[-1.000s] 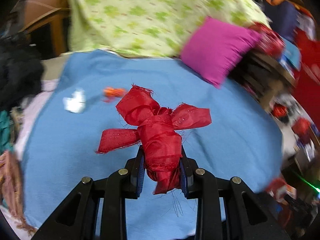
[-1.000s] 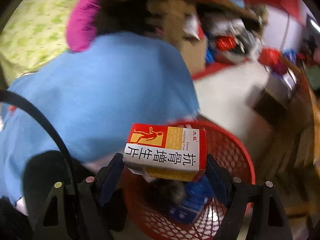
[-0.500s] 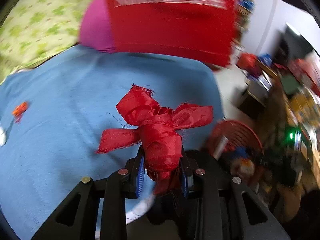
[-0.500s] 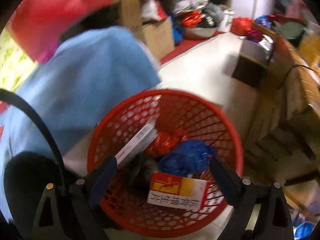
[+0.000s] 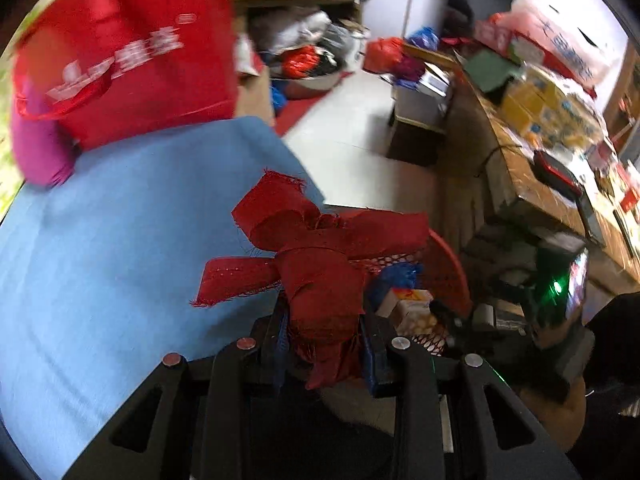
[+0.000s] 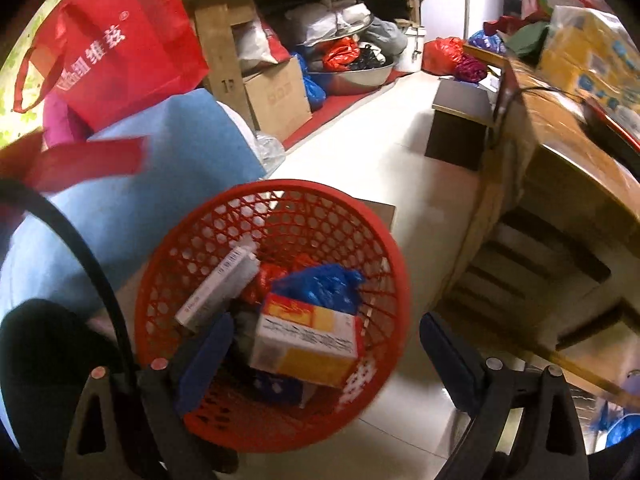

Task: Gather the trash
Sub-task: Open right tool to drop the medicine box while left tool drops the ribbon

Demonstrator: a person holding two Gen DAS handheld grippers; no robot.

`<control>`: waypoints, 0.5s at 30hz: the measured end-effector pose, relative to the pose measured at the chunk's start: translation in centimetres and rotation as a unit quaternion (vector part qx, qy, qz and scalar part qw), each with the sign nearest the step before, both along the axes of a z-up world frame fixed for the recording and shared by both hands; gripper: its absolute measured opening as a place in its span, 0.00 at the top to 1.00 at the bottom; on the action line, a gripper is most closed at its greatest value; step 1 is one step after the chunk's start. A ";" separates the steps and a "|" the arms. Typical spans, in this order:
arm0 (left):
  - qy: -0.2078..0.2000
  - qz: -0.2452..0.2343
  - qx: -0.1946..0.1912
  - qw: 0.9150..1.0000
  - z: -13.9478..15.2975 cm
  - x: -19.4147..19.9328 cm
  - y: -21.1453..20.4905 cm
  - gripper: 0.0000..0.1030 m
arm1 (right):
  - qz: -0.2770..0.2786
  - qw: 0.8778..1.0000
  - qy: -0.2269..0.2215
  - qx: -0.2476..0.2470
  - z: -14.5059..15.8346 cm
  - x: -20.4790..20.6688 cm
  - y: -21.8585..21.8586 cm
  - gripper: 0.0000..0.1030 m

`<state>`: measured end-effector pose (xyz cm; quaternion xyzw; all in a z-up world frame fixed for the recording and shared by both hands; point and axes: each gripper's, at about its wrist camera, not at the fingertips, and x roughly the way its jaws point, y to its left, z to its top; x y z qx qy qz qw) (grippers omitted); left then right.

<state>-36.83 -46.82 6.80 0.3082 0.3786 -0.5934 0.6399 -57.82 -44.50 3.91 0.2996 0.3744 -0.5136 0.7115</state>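
Red ribbon fabric [image 5: 320, 280], knotted into a bow with frayed ends, is clamped between the blue pads of the left gripper [image 5: 324, 344]; the jaws stand narrow and press on the knot. In the left wrist view the bow sits over the edge of the blue cloth [image 5: 120, 240], with the rim of the red mesh basket [image 5: 456, 272] just behind it.

Right gripper [image 6: 320, 356]: jaws spread wide, having just been opening, with nothing pressed between the pads. It hangs above the basket [image 6: 384, 248], which stands on the pale floor [image 6: 360, 152] beside the blue cloth [image 6: 132, 208].

Basket contents: a red-and-yellow carton [image 6: 308, 340] lying on its side, a blue plastic bag [image 6: 324, 284], a long white box [image 6: 220, 288] leaning on the wall, and crumpled red wrapping [image 6: 268, 280].

A red shopping bag [image 6: 116, 44] hangs beyond the cloth.
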 end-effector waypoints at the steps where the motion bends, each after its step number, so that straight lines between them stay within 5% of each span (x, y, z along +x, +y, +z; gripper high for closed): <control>1: 0.004 -0.007 0.010 1.000 -0.6 -0.3 -1.1 0.70 | -0.004 1.000 0.001 0.000 0.0 -0.4 0.0 0.07; 9: 0.020 -0.031 0.069 0.997 -4.5 -2.3 -5.6 0.67 | 0.001 1.000 0.011 -0.004 -0.2 -1.2 0.4 0.07; 11: 0.031 -0.036 0.080 0.996 -5.3 -2.4 -6.3 0.56 | 0.003 1.000 0.013 -0.007 -0.1 -1.2 0.5 0.07; 13: 0.041 -0.027 0.078 0.996 -5.2 -2.1 -6.1 0.32 | 0.004 1.000 0.015 -0.012 0.1 -1.2 0.5 0.07; 15: 0.046 -0.015 0.065 0.997 -4.6 -1.3 -5.5 0.31 | 0.007 1.000 0.016 -0.015 0.2 -1.1 0.5 0.07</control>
